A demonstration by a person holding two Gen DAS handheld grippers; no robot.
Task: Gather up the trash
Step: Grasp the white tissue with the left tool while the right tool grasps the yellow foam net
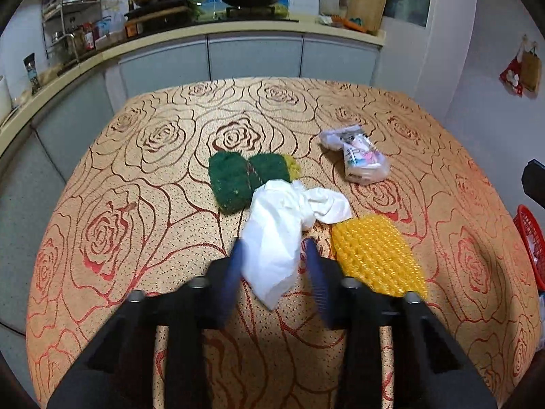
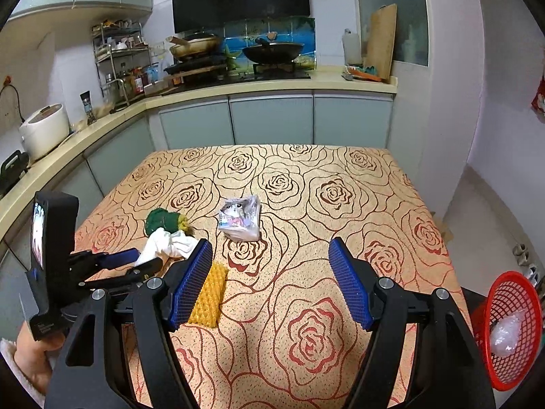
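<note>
1. The left gripper [image 1: 272, 242] is tipped down over the rose-patterned table [image 1: 136, 177], with the crumpled white wad [image 1: 272, 218] lying between its two blue fingers [image 1: 235, 259].
2. The fingers are blurred in the left wrist view. They are drawn in close on both sides of the white wad, but whether it is actually being pinched cannot be told.
3. A green scouring pad [image 1: 238, 177] is seen just behind the white wad, touching its far edge or slightly under it.
4. A yellow knobbly piece [image 1: 374, 255] lies just beside the white wad, on its right in the left wrist view.
5. A printed plastic packet [image 1: 361, 156] rests farther back and to the right of the white wad, apart from it.
6. The right gripper [image 2: 269, 241] is held to the right of the white wad, above bare tablecloth, its jaws spread wide with nothing between them.
7. A red mesh basket [image 2: 511, 327] is placed well to the right of the white wad, off the table edge, with a scrap of clear plastic [image 2: 507, 335] inside.
</note>
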